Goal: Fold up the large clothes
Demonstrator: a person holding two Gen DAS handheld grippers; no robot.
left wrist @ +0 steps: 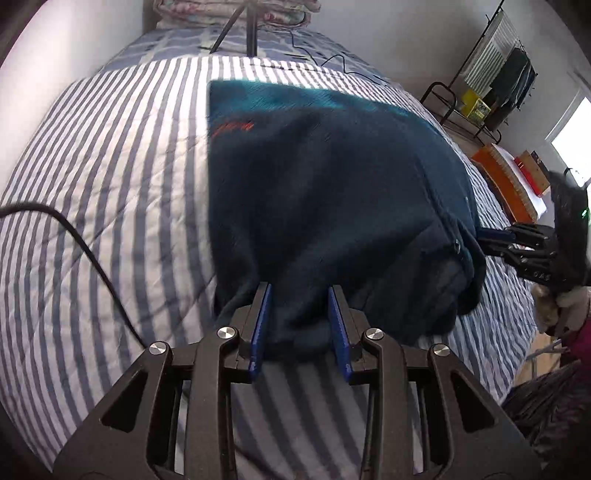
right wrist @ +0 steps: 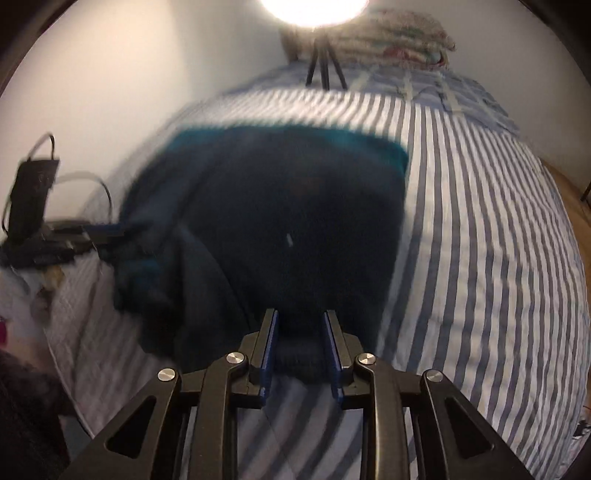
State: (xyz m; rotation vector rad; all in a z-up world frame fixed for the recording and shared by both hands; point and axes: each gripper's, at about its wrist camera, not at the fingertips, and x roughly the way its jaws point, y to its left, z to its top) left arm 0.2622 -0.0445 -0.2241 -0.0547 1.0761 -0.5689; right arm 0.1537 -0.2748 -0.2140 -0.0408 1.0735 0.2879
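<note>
A large dark navy garment [left wrist: 325,192] with a teal band and a small orange logo lies on the striped bed, its near edge lifted. My left gripper [left wrist: 301,291] is shut on a bunched corner of it. My right gripper [right wrist: 300,317] is shut on the other near corner of the garment [right wrist: 288,206]. In the left wrist view the right gripper [left wrist: 491,238] shows at the right, gripping the cloth. In the right wrist view the left gripper [right wrist: 110,232] shows at the left, on the cloth. The right wrist view is blurred.
A blue and white striped bedspread [left wrist: 110,177] covers the bed. A tripod [left wrist: 240,29] and folded blankets [left wrist: 236,11] stand at the far end. A black cable [left wrist: 85,251] crosses the left. A clothes rack [left wrist: 495,74] and orange box [left wrist: 498,173] stand right.
</note>
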